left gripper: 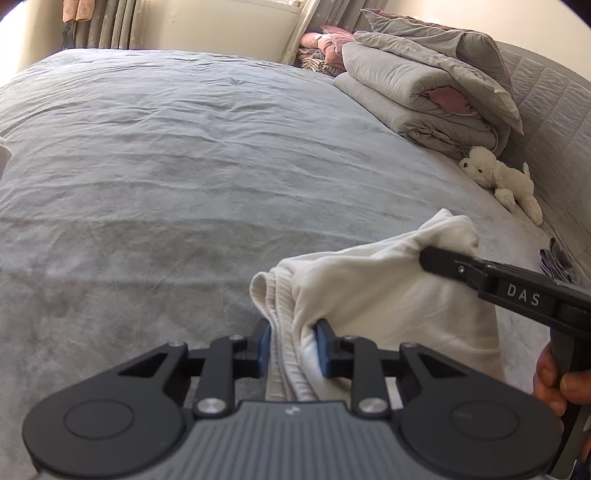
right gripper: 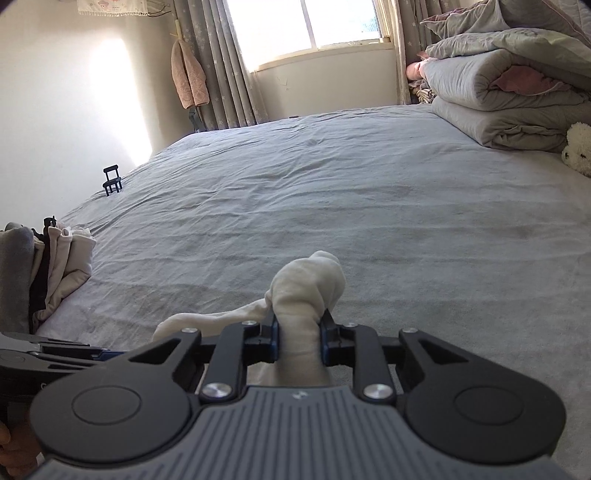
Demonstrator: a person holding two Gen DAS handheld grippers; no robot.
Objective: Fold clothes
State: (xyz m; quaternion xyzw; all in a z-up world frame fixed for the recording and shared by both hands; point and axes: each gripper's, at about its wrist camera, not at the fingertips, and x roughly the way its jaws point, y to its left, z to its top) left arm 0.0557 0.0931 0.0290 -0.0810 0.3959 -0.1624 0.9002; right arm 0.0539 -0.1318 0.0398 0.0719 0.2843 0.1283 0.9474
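Note:
A white garment (left gripper: 388,291) with a ribbed hem lies bunched at the near edge of a grey bed (left gripper: 184,166). My left gripper (left gripper: 293,341) is shut on its ribbed edge, blue pads pressing the folds. In the same view my right gripper (left gripper: 430,254) comes in from the right, a hand on its handle, and bites the garment's far corner. In the right wrist view my right gripper (right gripper: 300,334) is shut on a rolled bundle of the white garment (right gripper: 306,280). The left gripper's black body (right gripper: 55,354) shows at that view's lower left.
Folded grey quilts and pillows (left gripper: 436,92) are piled at the headboard, with a white plush dog (left gripper: 498,177) below them. A heap of clothes (right gripper: 48,269) sits at the bed's left edge, and a small black stand (right gripper: 112,181) farther back. Curtains and a window (right gripper: 310,26) lie beyond.

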